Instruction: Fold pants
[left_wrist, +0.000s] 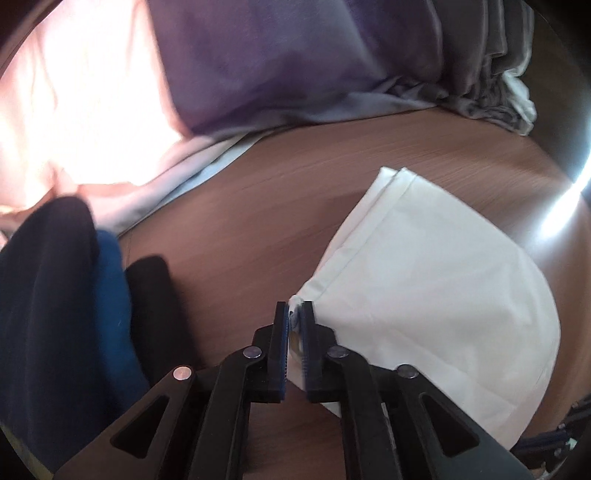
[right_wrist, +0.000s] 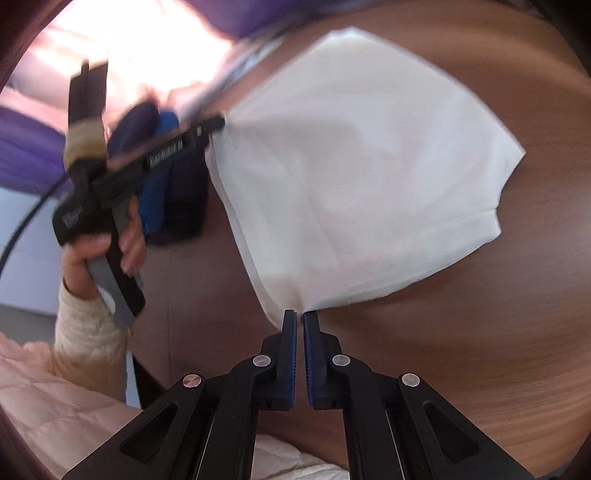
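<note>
Both tools (right_wrist: 300, 314) pinching white pants (right_wrist: 354, 166)

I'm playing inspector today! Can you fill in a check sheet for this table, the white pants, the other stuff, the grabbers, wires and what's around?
Surface: brown wooden table, bare in the middle.
Job's things: white pants, folded, pinched at two corners.
Clutter: dark blue clothes stacked at the left; purple cloth, pink cloth and grey folded cloth along the far edge.
Grippers: left gripper shut on a pants corner; right gripper shut on another corner.
Cables: one black cable behind the left gripper.
Surroundings: person's hand in a cream sleeve; the rest blurred.
</note>
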